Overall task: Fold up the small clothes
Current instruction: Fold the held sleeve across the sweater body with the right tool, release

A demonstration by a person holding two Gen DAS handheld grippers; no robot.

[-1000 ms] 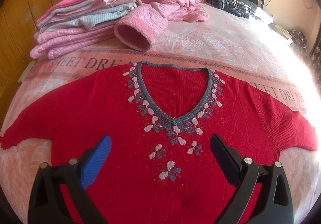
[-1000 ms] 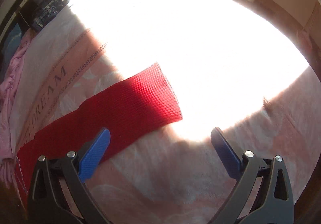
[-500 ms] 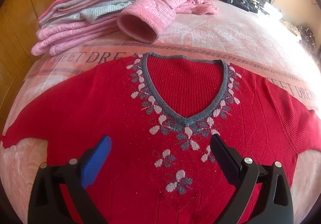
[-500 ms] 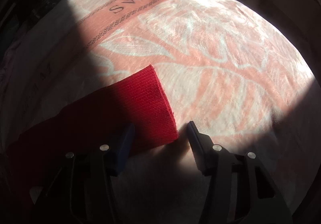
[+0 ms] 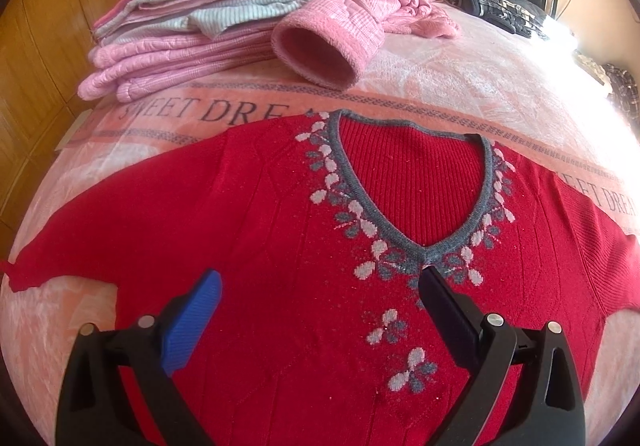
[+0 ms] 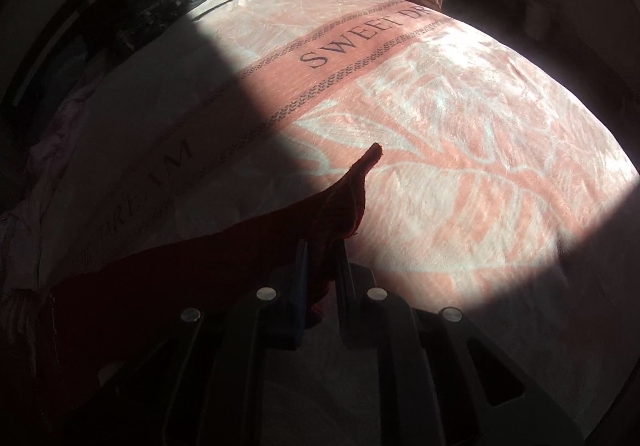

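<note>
A pink blanket (image 5: 460,86) is covering the bed, folded clothes (image 5: 192,34) lying near its far edge. The left gripper (image 5: 320,290) is hanging wide above the red sweater (image 5: 260,230); the right gripper (image 6: 322,250) is pinching the sleeve cuff (image 6: 348,202), bare blanket lying beyond.

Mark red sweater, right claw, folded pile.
red sweater (image 5: 280,230), left wrist view, chest panel.
right claw (image 6: 322,246), right wrist view, between fingertips, shut on sleeve cuff.
folded pile (image 5: 180,34), left wrist view, middle layers.

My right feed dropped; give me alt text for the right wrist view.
The right tongs are shut on the red sweater's sleeve cuff, its end sticking up past the tips. Beyond lies the pink "SWEET DREAM" blanket, half sunlit, half in shadow.
</note>
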